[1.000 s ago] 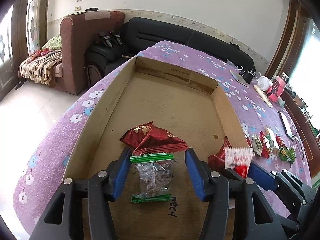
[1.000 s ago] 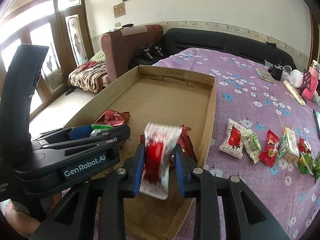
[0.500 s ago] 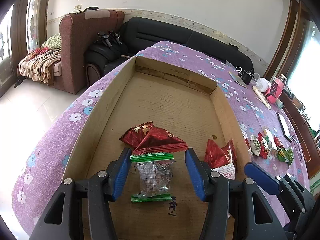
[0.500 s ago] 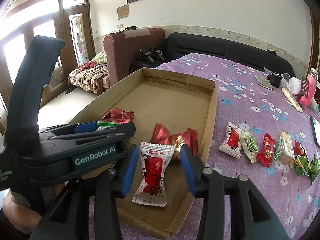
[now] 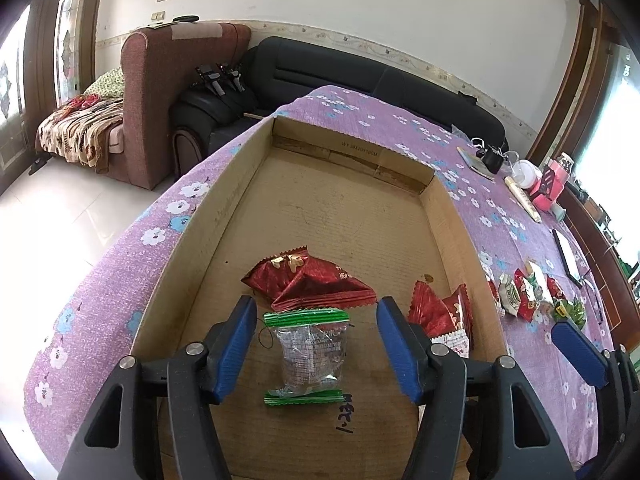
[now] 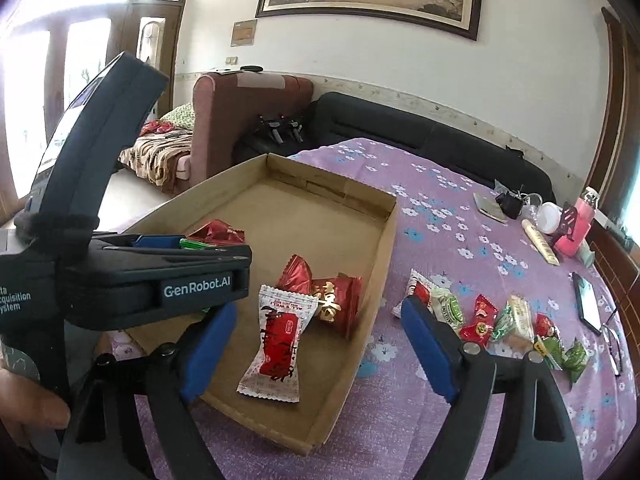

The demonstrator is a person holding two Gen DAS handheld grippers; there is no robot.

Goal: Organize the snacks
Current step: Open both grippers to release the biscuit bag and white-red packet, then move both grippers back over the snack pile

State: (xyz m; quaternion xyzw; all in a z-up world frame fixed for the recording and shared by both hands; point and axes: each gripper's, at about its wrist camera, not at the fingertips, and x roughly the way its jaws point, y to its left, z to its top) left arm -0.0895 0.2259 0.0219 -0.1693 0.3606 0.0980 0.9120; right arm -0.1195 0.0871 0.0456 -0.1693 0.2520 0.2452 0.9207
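An open cardboard box [image 5: 192,248] [image 6: 384,248] sits on the purple flowered tablecloth. On its floor a clear packet with green ends [image 5: 308,356] lies between the fingers of my left gripper [image 5: 316,306]. The jaws are opening and the pads stand off the packet. Just beyond it lie red packets [image 5: 312,280]. My right gripper [image 6: 318,308] is over the box's near right corner, its jaws opening wide. A white-and-red packet [image 6: 280,340] lies loose on the box floor below them, against two red packets [image 6: 332,300].
A row of several loose snacks [image 6: 480,320] [image 5: 528,292] lies on the cloth right of the box. Farther right are a phone [image 6: 586,300] and a pink bottle [image 6: 576,224]. A hand [image 6: 28,404] holds the left gripper's body [image 6: 160,272]. Sofas stand behind the table.
The right gripper let go of the white-and-red packet, which dropped into the box beside the red packets, and its jaws spread wide. The left gripper's jaws widened slightly around the clear packet.
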